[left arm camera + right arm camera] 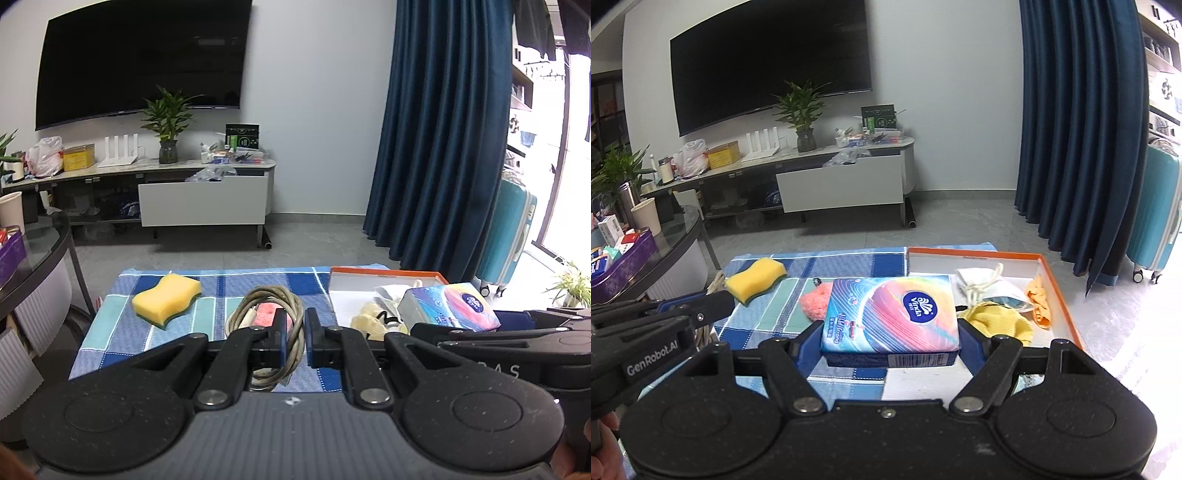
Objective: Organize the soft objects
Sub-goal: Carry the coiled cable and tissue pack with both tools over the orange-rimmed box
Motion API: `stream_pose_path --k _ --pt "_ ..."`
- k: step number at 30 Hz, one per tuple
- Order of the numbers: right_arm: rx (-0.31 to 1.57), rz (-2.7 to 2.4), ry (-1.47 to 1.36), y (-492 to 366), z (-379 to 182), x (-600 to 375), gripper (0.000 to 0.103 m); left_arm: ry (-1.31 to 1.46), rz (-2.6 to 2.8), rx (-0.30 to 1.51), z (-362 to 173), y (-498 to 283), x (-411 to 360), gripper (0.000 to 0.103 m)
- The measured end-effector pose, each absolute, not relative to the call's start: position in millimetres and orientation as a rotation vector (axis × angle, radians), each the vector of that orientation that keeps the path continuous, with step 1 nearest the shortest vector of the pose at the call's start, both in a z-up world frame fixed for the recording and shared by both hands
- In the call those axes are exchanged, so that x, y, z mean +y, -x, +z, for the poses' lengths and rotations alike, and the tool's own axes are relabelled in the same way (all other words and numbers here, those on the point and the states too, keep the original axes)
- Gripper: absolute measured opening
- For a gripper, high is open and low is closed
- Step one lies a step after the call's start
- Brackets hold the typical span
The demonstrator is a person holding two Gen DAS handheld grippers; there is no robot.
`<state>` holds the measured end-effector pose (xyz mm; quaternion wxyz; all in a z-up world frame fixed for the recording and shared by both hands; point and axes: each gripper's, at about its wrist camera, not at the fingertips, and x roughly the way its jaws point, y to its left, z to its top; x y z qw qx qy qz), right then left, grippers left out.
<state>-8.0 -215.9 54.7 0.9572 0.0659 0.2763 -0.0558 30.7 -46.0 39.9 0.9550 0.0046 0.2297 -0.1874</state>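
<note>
My right gripper (890,332) is shut on a colourful Vinda tissue pack (892,317) and holds it above the blue checked cloth (849,262), next to the orange-rimmed box lid (975,253). The pack also shows in the left wrist view (448,304). My left gripper (295,332) is shut on a coiled grey cable (273,325) over the cloth (229,284). A yellow sponge (166,299) lies at the cloth's far left (755,278). A pink fluffy item (814,302) lies mid-cloth. The lid holds a yellow cloth (997,319), an orange cloth (1039,302) and a white pouch (979,282).
A glass-topped round table (683,236) with a purple tin stands at the left. A TV cabinet with an open drawer (842,184) is across the floor. A blue curtain (1082,129) and a teal suitcase (1156,206) stand at the right.
</note>
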Motion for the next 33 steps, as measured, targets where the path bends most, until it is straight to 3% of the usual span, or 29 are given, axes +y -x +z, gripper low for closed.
stream_pose_path --k 33 --pt "0.554 -0.219 -0.187 32 48 -263 0.089 -0.051 -0.478 0.478 32 -24 -89 0.013"
